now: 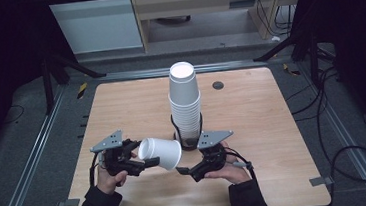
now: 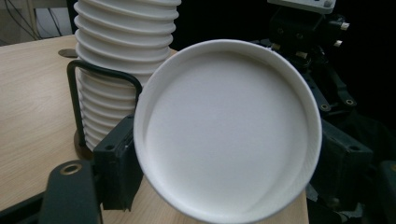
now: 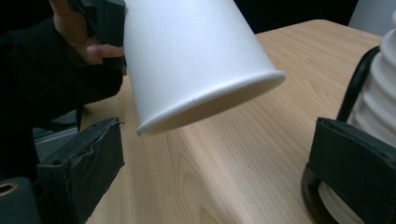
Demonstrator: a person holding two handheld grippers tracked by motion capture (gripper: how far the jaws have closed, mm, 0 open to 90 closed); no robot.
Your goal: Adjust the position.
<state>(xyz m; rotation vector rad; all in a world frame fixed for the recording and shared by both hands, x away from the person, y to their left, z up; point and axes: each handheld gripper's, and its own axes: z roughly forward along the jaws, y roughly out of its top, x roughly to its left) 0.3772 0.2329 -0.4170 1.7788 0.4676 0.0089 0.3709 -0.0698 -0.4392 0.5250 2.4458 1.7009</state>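
Left gripper (image 1: 143,162) clamped on a single white paper cup (image 1: 160,153), held sideways above the bench (image 1: 121,108), mouth facing the right gripper (image 1: 183,171). Right gripper jaws wide apart, nothing between them, just beside the cup's rim. Inverted cup stack (image 1: 185,103) in a black wire holder (image 2: 100,77) stands just beyond both grippers.

The high view looks down on the table (image 1: 121,108); both gripper views sit close, sharing the single cup (image 2: 229,130).
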